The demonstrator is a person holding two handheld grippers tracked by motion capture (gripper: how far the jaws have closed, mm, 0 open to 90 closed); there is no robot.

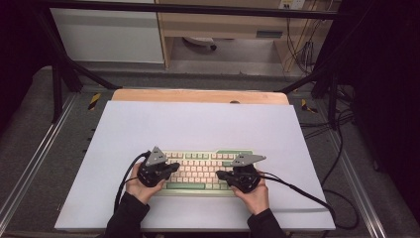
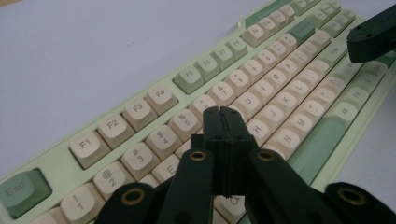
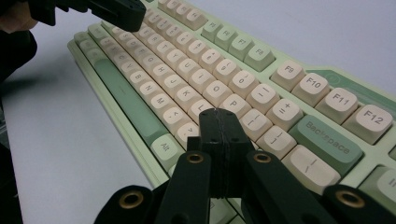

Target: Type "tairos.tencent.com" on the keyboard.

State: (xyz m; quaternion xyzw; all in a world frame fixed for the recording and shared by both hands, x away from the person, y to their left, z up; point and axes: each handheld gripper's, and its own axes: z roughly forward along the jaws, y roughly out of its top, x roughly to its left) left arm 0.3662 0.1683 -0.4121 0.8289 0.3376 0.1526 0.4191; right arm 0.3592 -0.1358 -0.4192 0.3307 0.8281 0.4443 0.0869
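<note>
The keyboard lies flat on the near half of the desk, its long axis running left to right across my view, space bar edge toward me and function row away. That axis is what I steer by: both tongs sit over it, one at each end, tips turned inward toward the middle. My left tongs hang over the left-hand letter block; in the left gripper view the tips point somewhere near the number row and the upper letters, though I cannot tell whether they touch a cap or hover just above it. My right tongs cover the right-hand block; in the right gripper view the tips sit close to the P key and its neighbours, with Backspace off to their right. Both pairs are pressed together with nothing between them, so I judge them set to poke keys rather than to grip. Any key left of centre is the left hand's, any key right of centre the right's; the space bar lies between them on the near edge, about equally close to either. The other tongs show as a dark block in each gripper view, well apart along the rows.
</note>
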